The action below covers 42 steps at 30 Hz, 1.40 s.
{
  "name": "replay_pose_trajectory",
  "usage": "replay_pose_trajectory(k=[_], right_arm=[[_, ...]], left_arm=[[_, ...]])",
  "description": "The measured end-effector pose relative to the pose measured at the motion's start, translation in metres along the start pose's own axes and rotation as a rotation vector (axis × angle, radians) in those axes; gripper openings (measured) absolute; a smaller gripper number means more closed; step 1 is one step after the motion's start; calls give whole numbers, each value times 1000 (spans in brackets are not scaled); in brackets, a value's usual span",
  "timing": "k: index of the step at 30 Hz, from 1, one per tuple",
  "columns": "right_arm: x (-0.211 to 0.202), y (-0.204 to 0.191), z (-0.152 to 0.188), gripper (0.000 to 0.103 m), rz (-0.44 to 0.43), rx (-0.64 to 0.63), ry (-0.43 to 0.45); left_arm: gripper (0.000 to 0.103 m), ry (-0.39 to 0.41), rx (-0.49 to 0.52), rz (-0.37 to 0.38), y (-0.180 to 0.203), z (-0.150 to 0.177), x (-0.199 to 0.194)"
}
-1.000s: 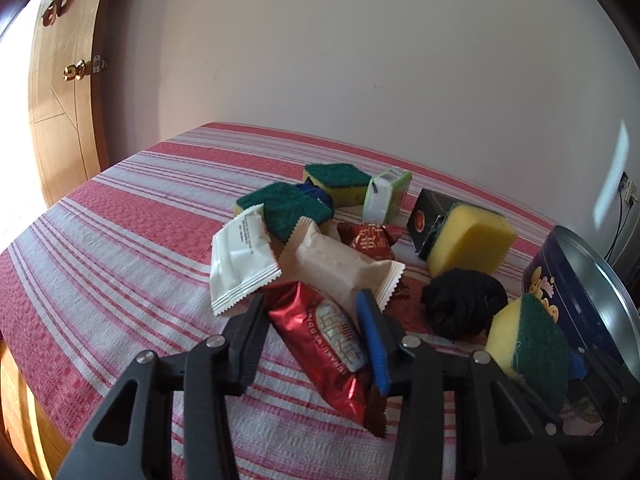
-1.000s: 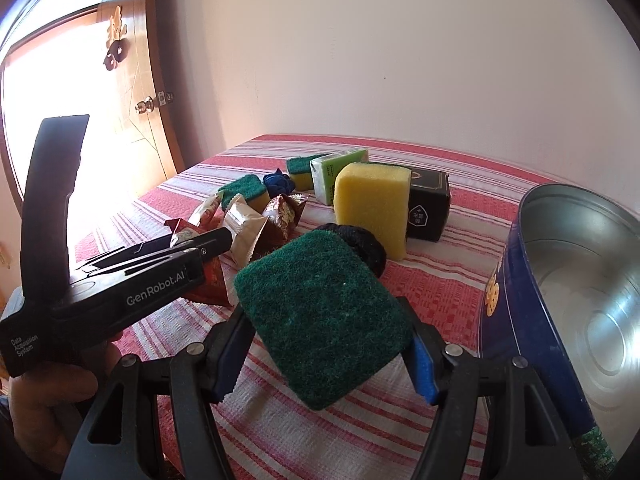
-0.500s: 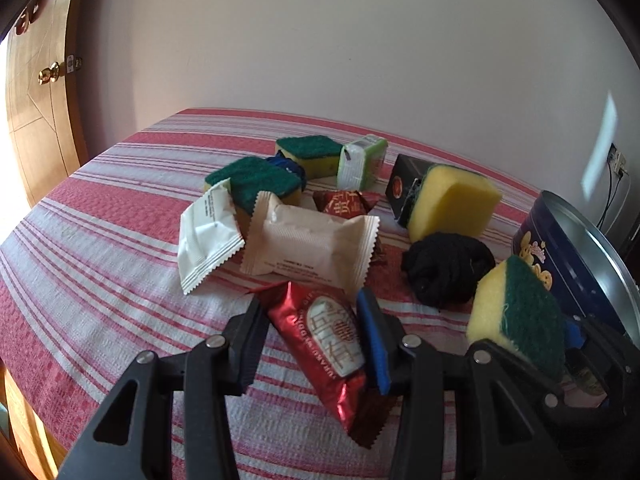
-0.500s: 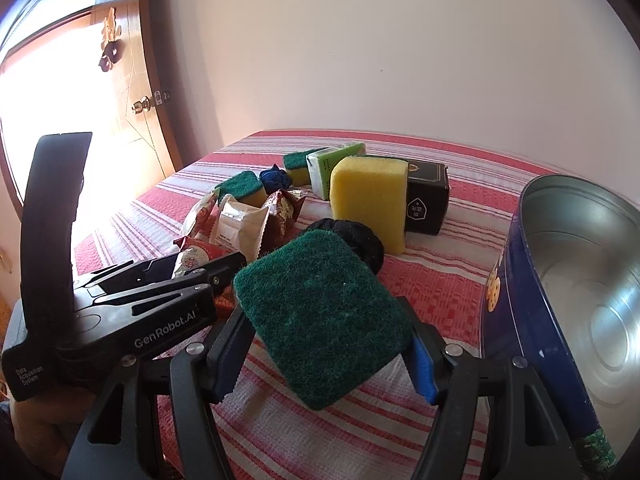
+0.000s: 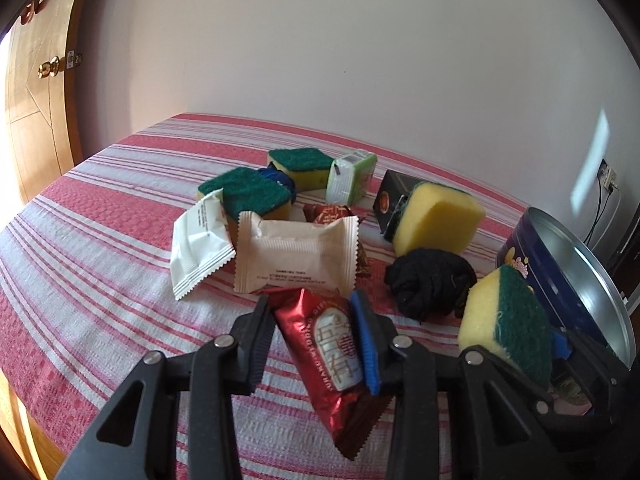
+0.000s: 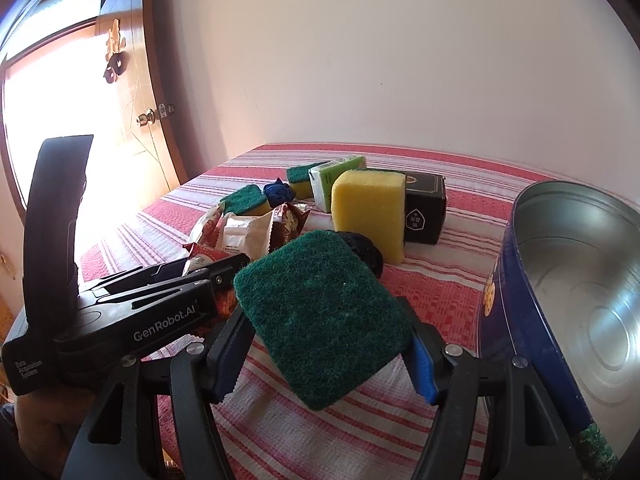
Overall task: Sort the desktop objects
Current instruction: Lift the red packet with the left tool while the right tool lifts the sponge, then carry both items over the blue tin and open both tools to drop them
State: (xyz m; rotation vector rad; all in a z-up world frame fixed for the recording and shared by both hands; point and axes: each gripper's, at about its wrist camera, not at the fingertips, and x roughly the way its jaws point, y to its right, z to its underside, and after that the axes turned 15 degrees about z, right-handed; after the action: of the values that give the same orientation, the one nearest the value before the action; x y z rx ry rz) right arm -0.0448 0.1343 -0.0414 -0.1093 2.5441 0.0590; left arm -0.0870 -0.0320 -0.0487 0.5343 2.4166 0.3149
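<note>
While closing on slick red packet [image 5: 332,344], left gripper [image 5: 316,340] risks slip; right gripper [image 6: 332,340] clamps sponge [image 6: 324,320], may snag tin [image 6: 520,320] rim.

Left wrist view: taken from just behind the left gripper [image 5: 316,332], angled down and forward across the striped tablecloth [image 5: 100,280] toward the wall. Right wrist view: taken close behind the right gripper [image 6: 328,344], angled likewise, beside the tin [image 6: 560,288]. Shared by both: yellow sponge [image 5: 436,220] [image 6: 370,210], black box [image 5: 390,200] [image 6: 424,212], tin [image 5: 532,256].
</note>
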Motion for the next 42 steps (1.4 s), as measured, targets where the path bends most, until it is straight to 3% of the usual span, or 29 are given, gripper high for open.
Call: replay_pose_trajectory(k=[21,29,36,42], right_arm=[[-8,7,1,70,-12,35,55],[-36,16,-3,70,-40,61,185],[-62,31,-7,70,56,91,315],[-77,54,-10,70,201,138,416]], left_arm=[[36,88,-1,54,1,-15,-23],[36,125,36,70,17,-23,-32],[36,145,100,106,43,-32,-31],[36,167,184,152,76,-38,-23]])
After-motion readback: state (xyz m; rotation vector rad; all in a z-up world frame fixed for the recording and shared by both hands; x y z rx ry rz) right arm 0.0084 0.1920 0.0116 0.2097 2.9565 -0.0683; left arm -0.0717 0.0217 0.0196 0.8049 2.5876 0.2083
